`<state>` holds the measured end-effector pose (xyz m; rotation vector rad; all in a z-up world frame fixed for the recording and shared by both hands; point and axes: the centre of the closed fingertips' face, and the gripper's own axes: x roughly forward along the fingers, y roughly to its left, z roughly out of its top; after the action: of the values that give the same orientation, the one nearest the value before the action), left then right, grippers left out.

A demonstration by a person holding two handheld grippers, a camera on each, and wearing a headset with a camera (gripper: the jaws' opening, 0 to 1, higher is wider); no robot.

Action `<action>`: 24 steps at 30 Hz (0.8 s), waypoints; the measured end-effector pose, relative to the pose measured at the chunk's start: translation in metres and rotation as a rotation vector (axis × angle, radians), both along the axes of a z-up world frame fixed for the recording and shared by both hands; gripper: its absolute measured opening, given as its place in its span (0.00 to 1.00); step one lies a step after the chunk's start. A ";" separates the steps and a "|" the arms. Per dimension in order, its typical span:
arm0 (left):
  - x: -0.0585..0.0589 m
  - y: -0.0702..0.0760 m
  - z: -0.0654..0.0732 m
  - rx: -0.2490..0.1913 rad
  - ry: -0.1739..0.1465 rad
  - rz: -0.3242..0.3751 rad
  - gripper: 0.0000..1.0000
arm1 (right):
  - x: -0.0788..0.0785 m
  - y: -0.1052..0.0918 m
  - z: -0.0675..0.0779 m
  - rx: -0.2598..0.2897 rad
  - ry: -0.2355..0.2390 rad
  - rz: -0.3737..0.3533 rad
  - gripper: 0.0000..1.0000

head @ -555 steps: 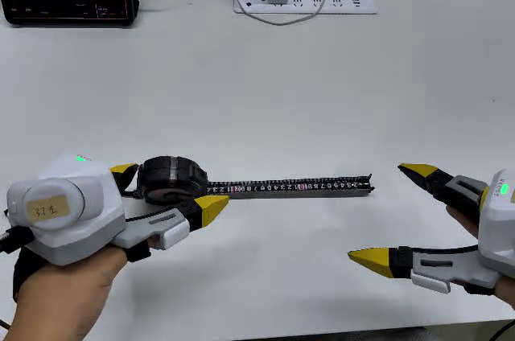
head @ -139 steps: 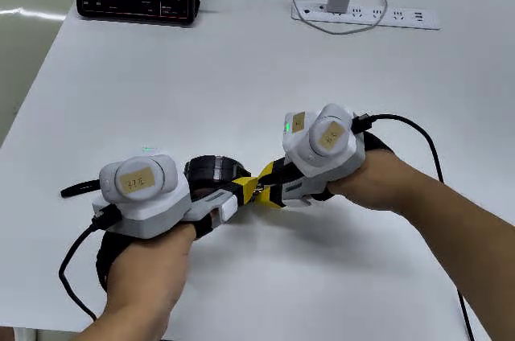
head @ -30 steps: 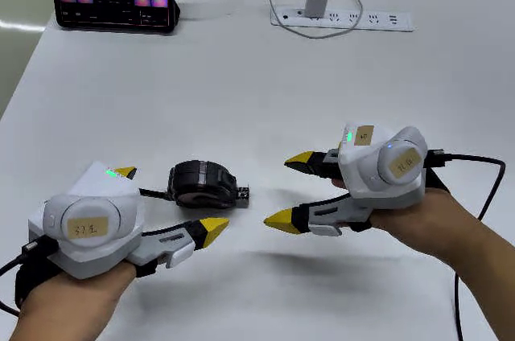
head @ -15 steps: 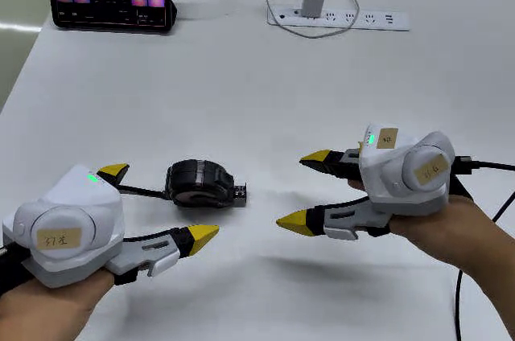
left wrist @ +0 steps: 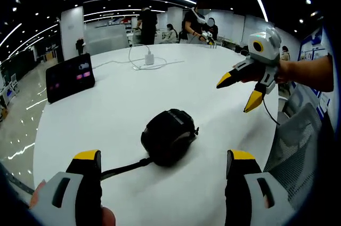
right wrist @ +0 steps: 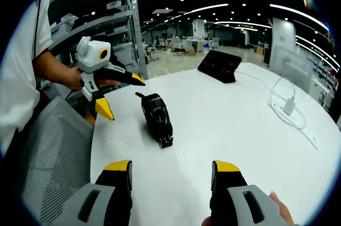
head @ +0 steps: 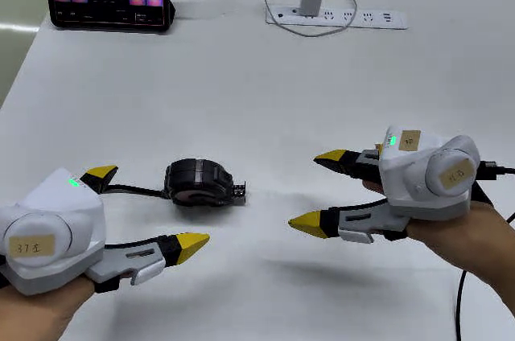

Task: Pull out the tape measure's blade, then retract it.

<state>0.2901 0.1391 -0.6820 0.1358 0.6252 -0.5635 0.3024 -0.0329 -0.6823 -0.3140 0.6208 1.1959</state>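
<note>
Tape measure [head: 199, 183] lies free on the worktop [head: 241, 84].
My left gripper [head: 147, 207] and right gripper [head: 316, 190] flank it, jaws wide.

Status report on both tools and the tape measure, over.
Left tool open, empty. Right tool open, empty. Tape measure lies between them, blade in. Nothing in the way.
</note>
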 end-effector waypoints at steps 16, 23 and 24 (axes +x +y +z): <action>-0.011 0.009 0.004 -0.038 0.023 -0.045 0.96 | -0.008 -0.017 0.001 0.010 0.014 -0.030 0.64; -0.016 0.008 0.009 -0.038 0.017 -0.086 0.97 | -0.014 -0.024 0.003 0.012 0.011 -0.041 0.72; -0.016 0.009 0.008 -0.035 0.018 -0.090 0.97 | -0.016 -0.025 0.004 0.014 0.012 -0.042 0.73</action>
<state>0.2738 0.1479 -0.6735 0.1267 0.6291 -0.6631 0.2869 -0.0582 -0.6782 -0.2804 0.6265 1.1620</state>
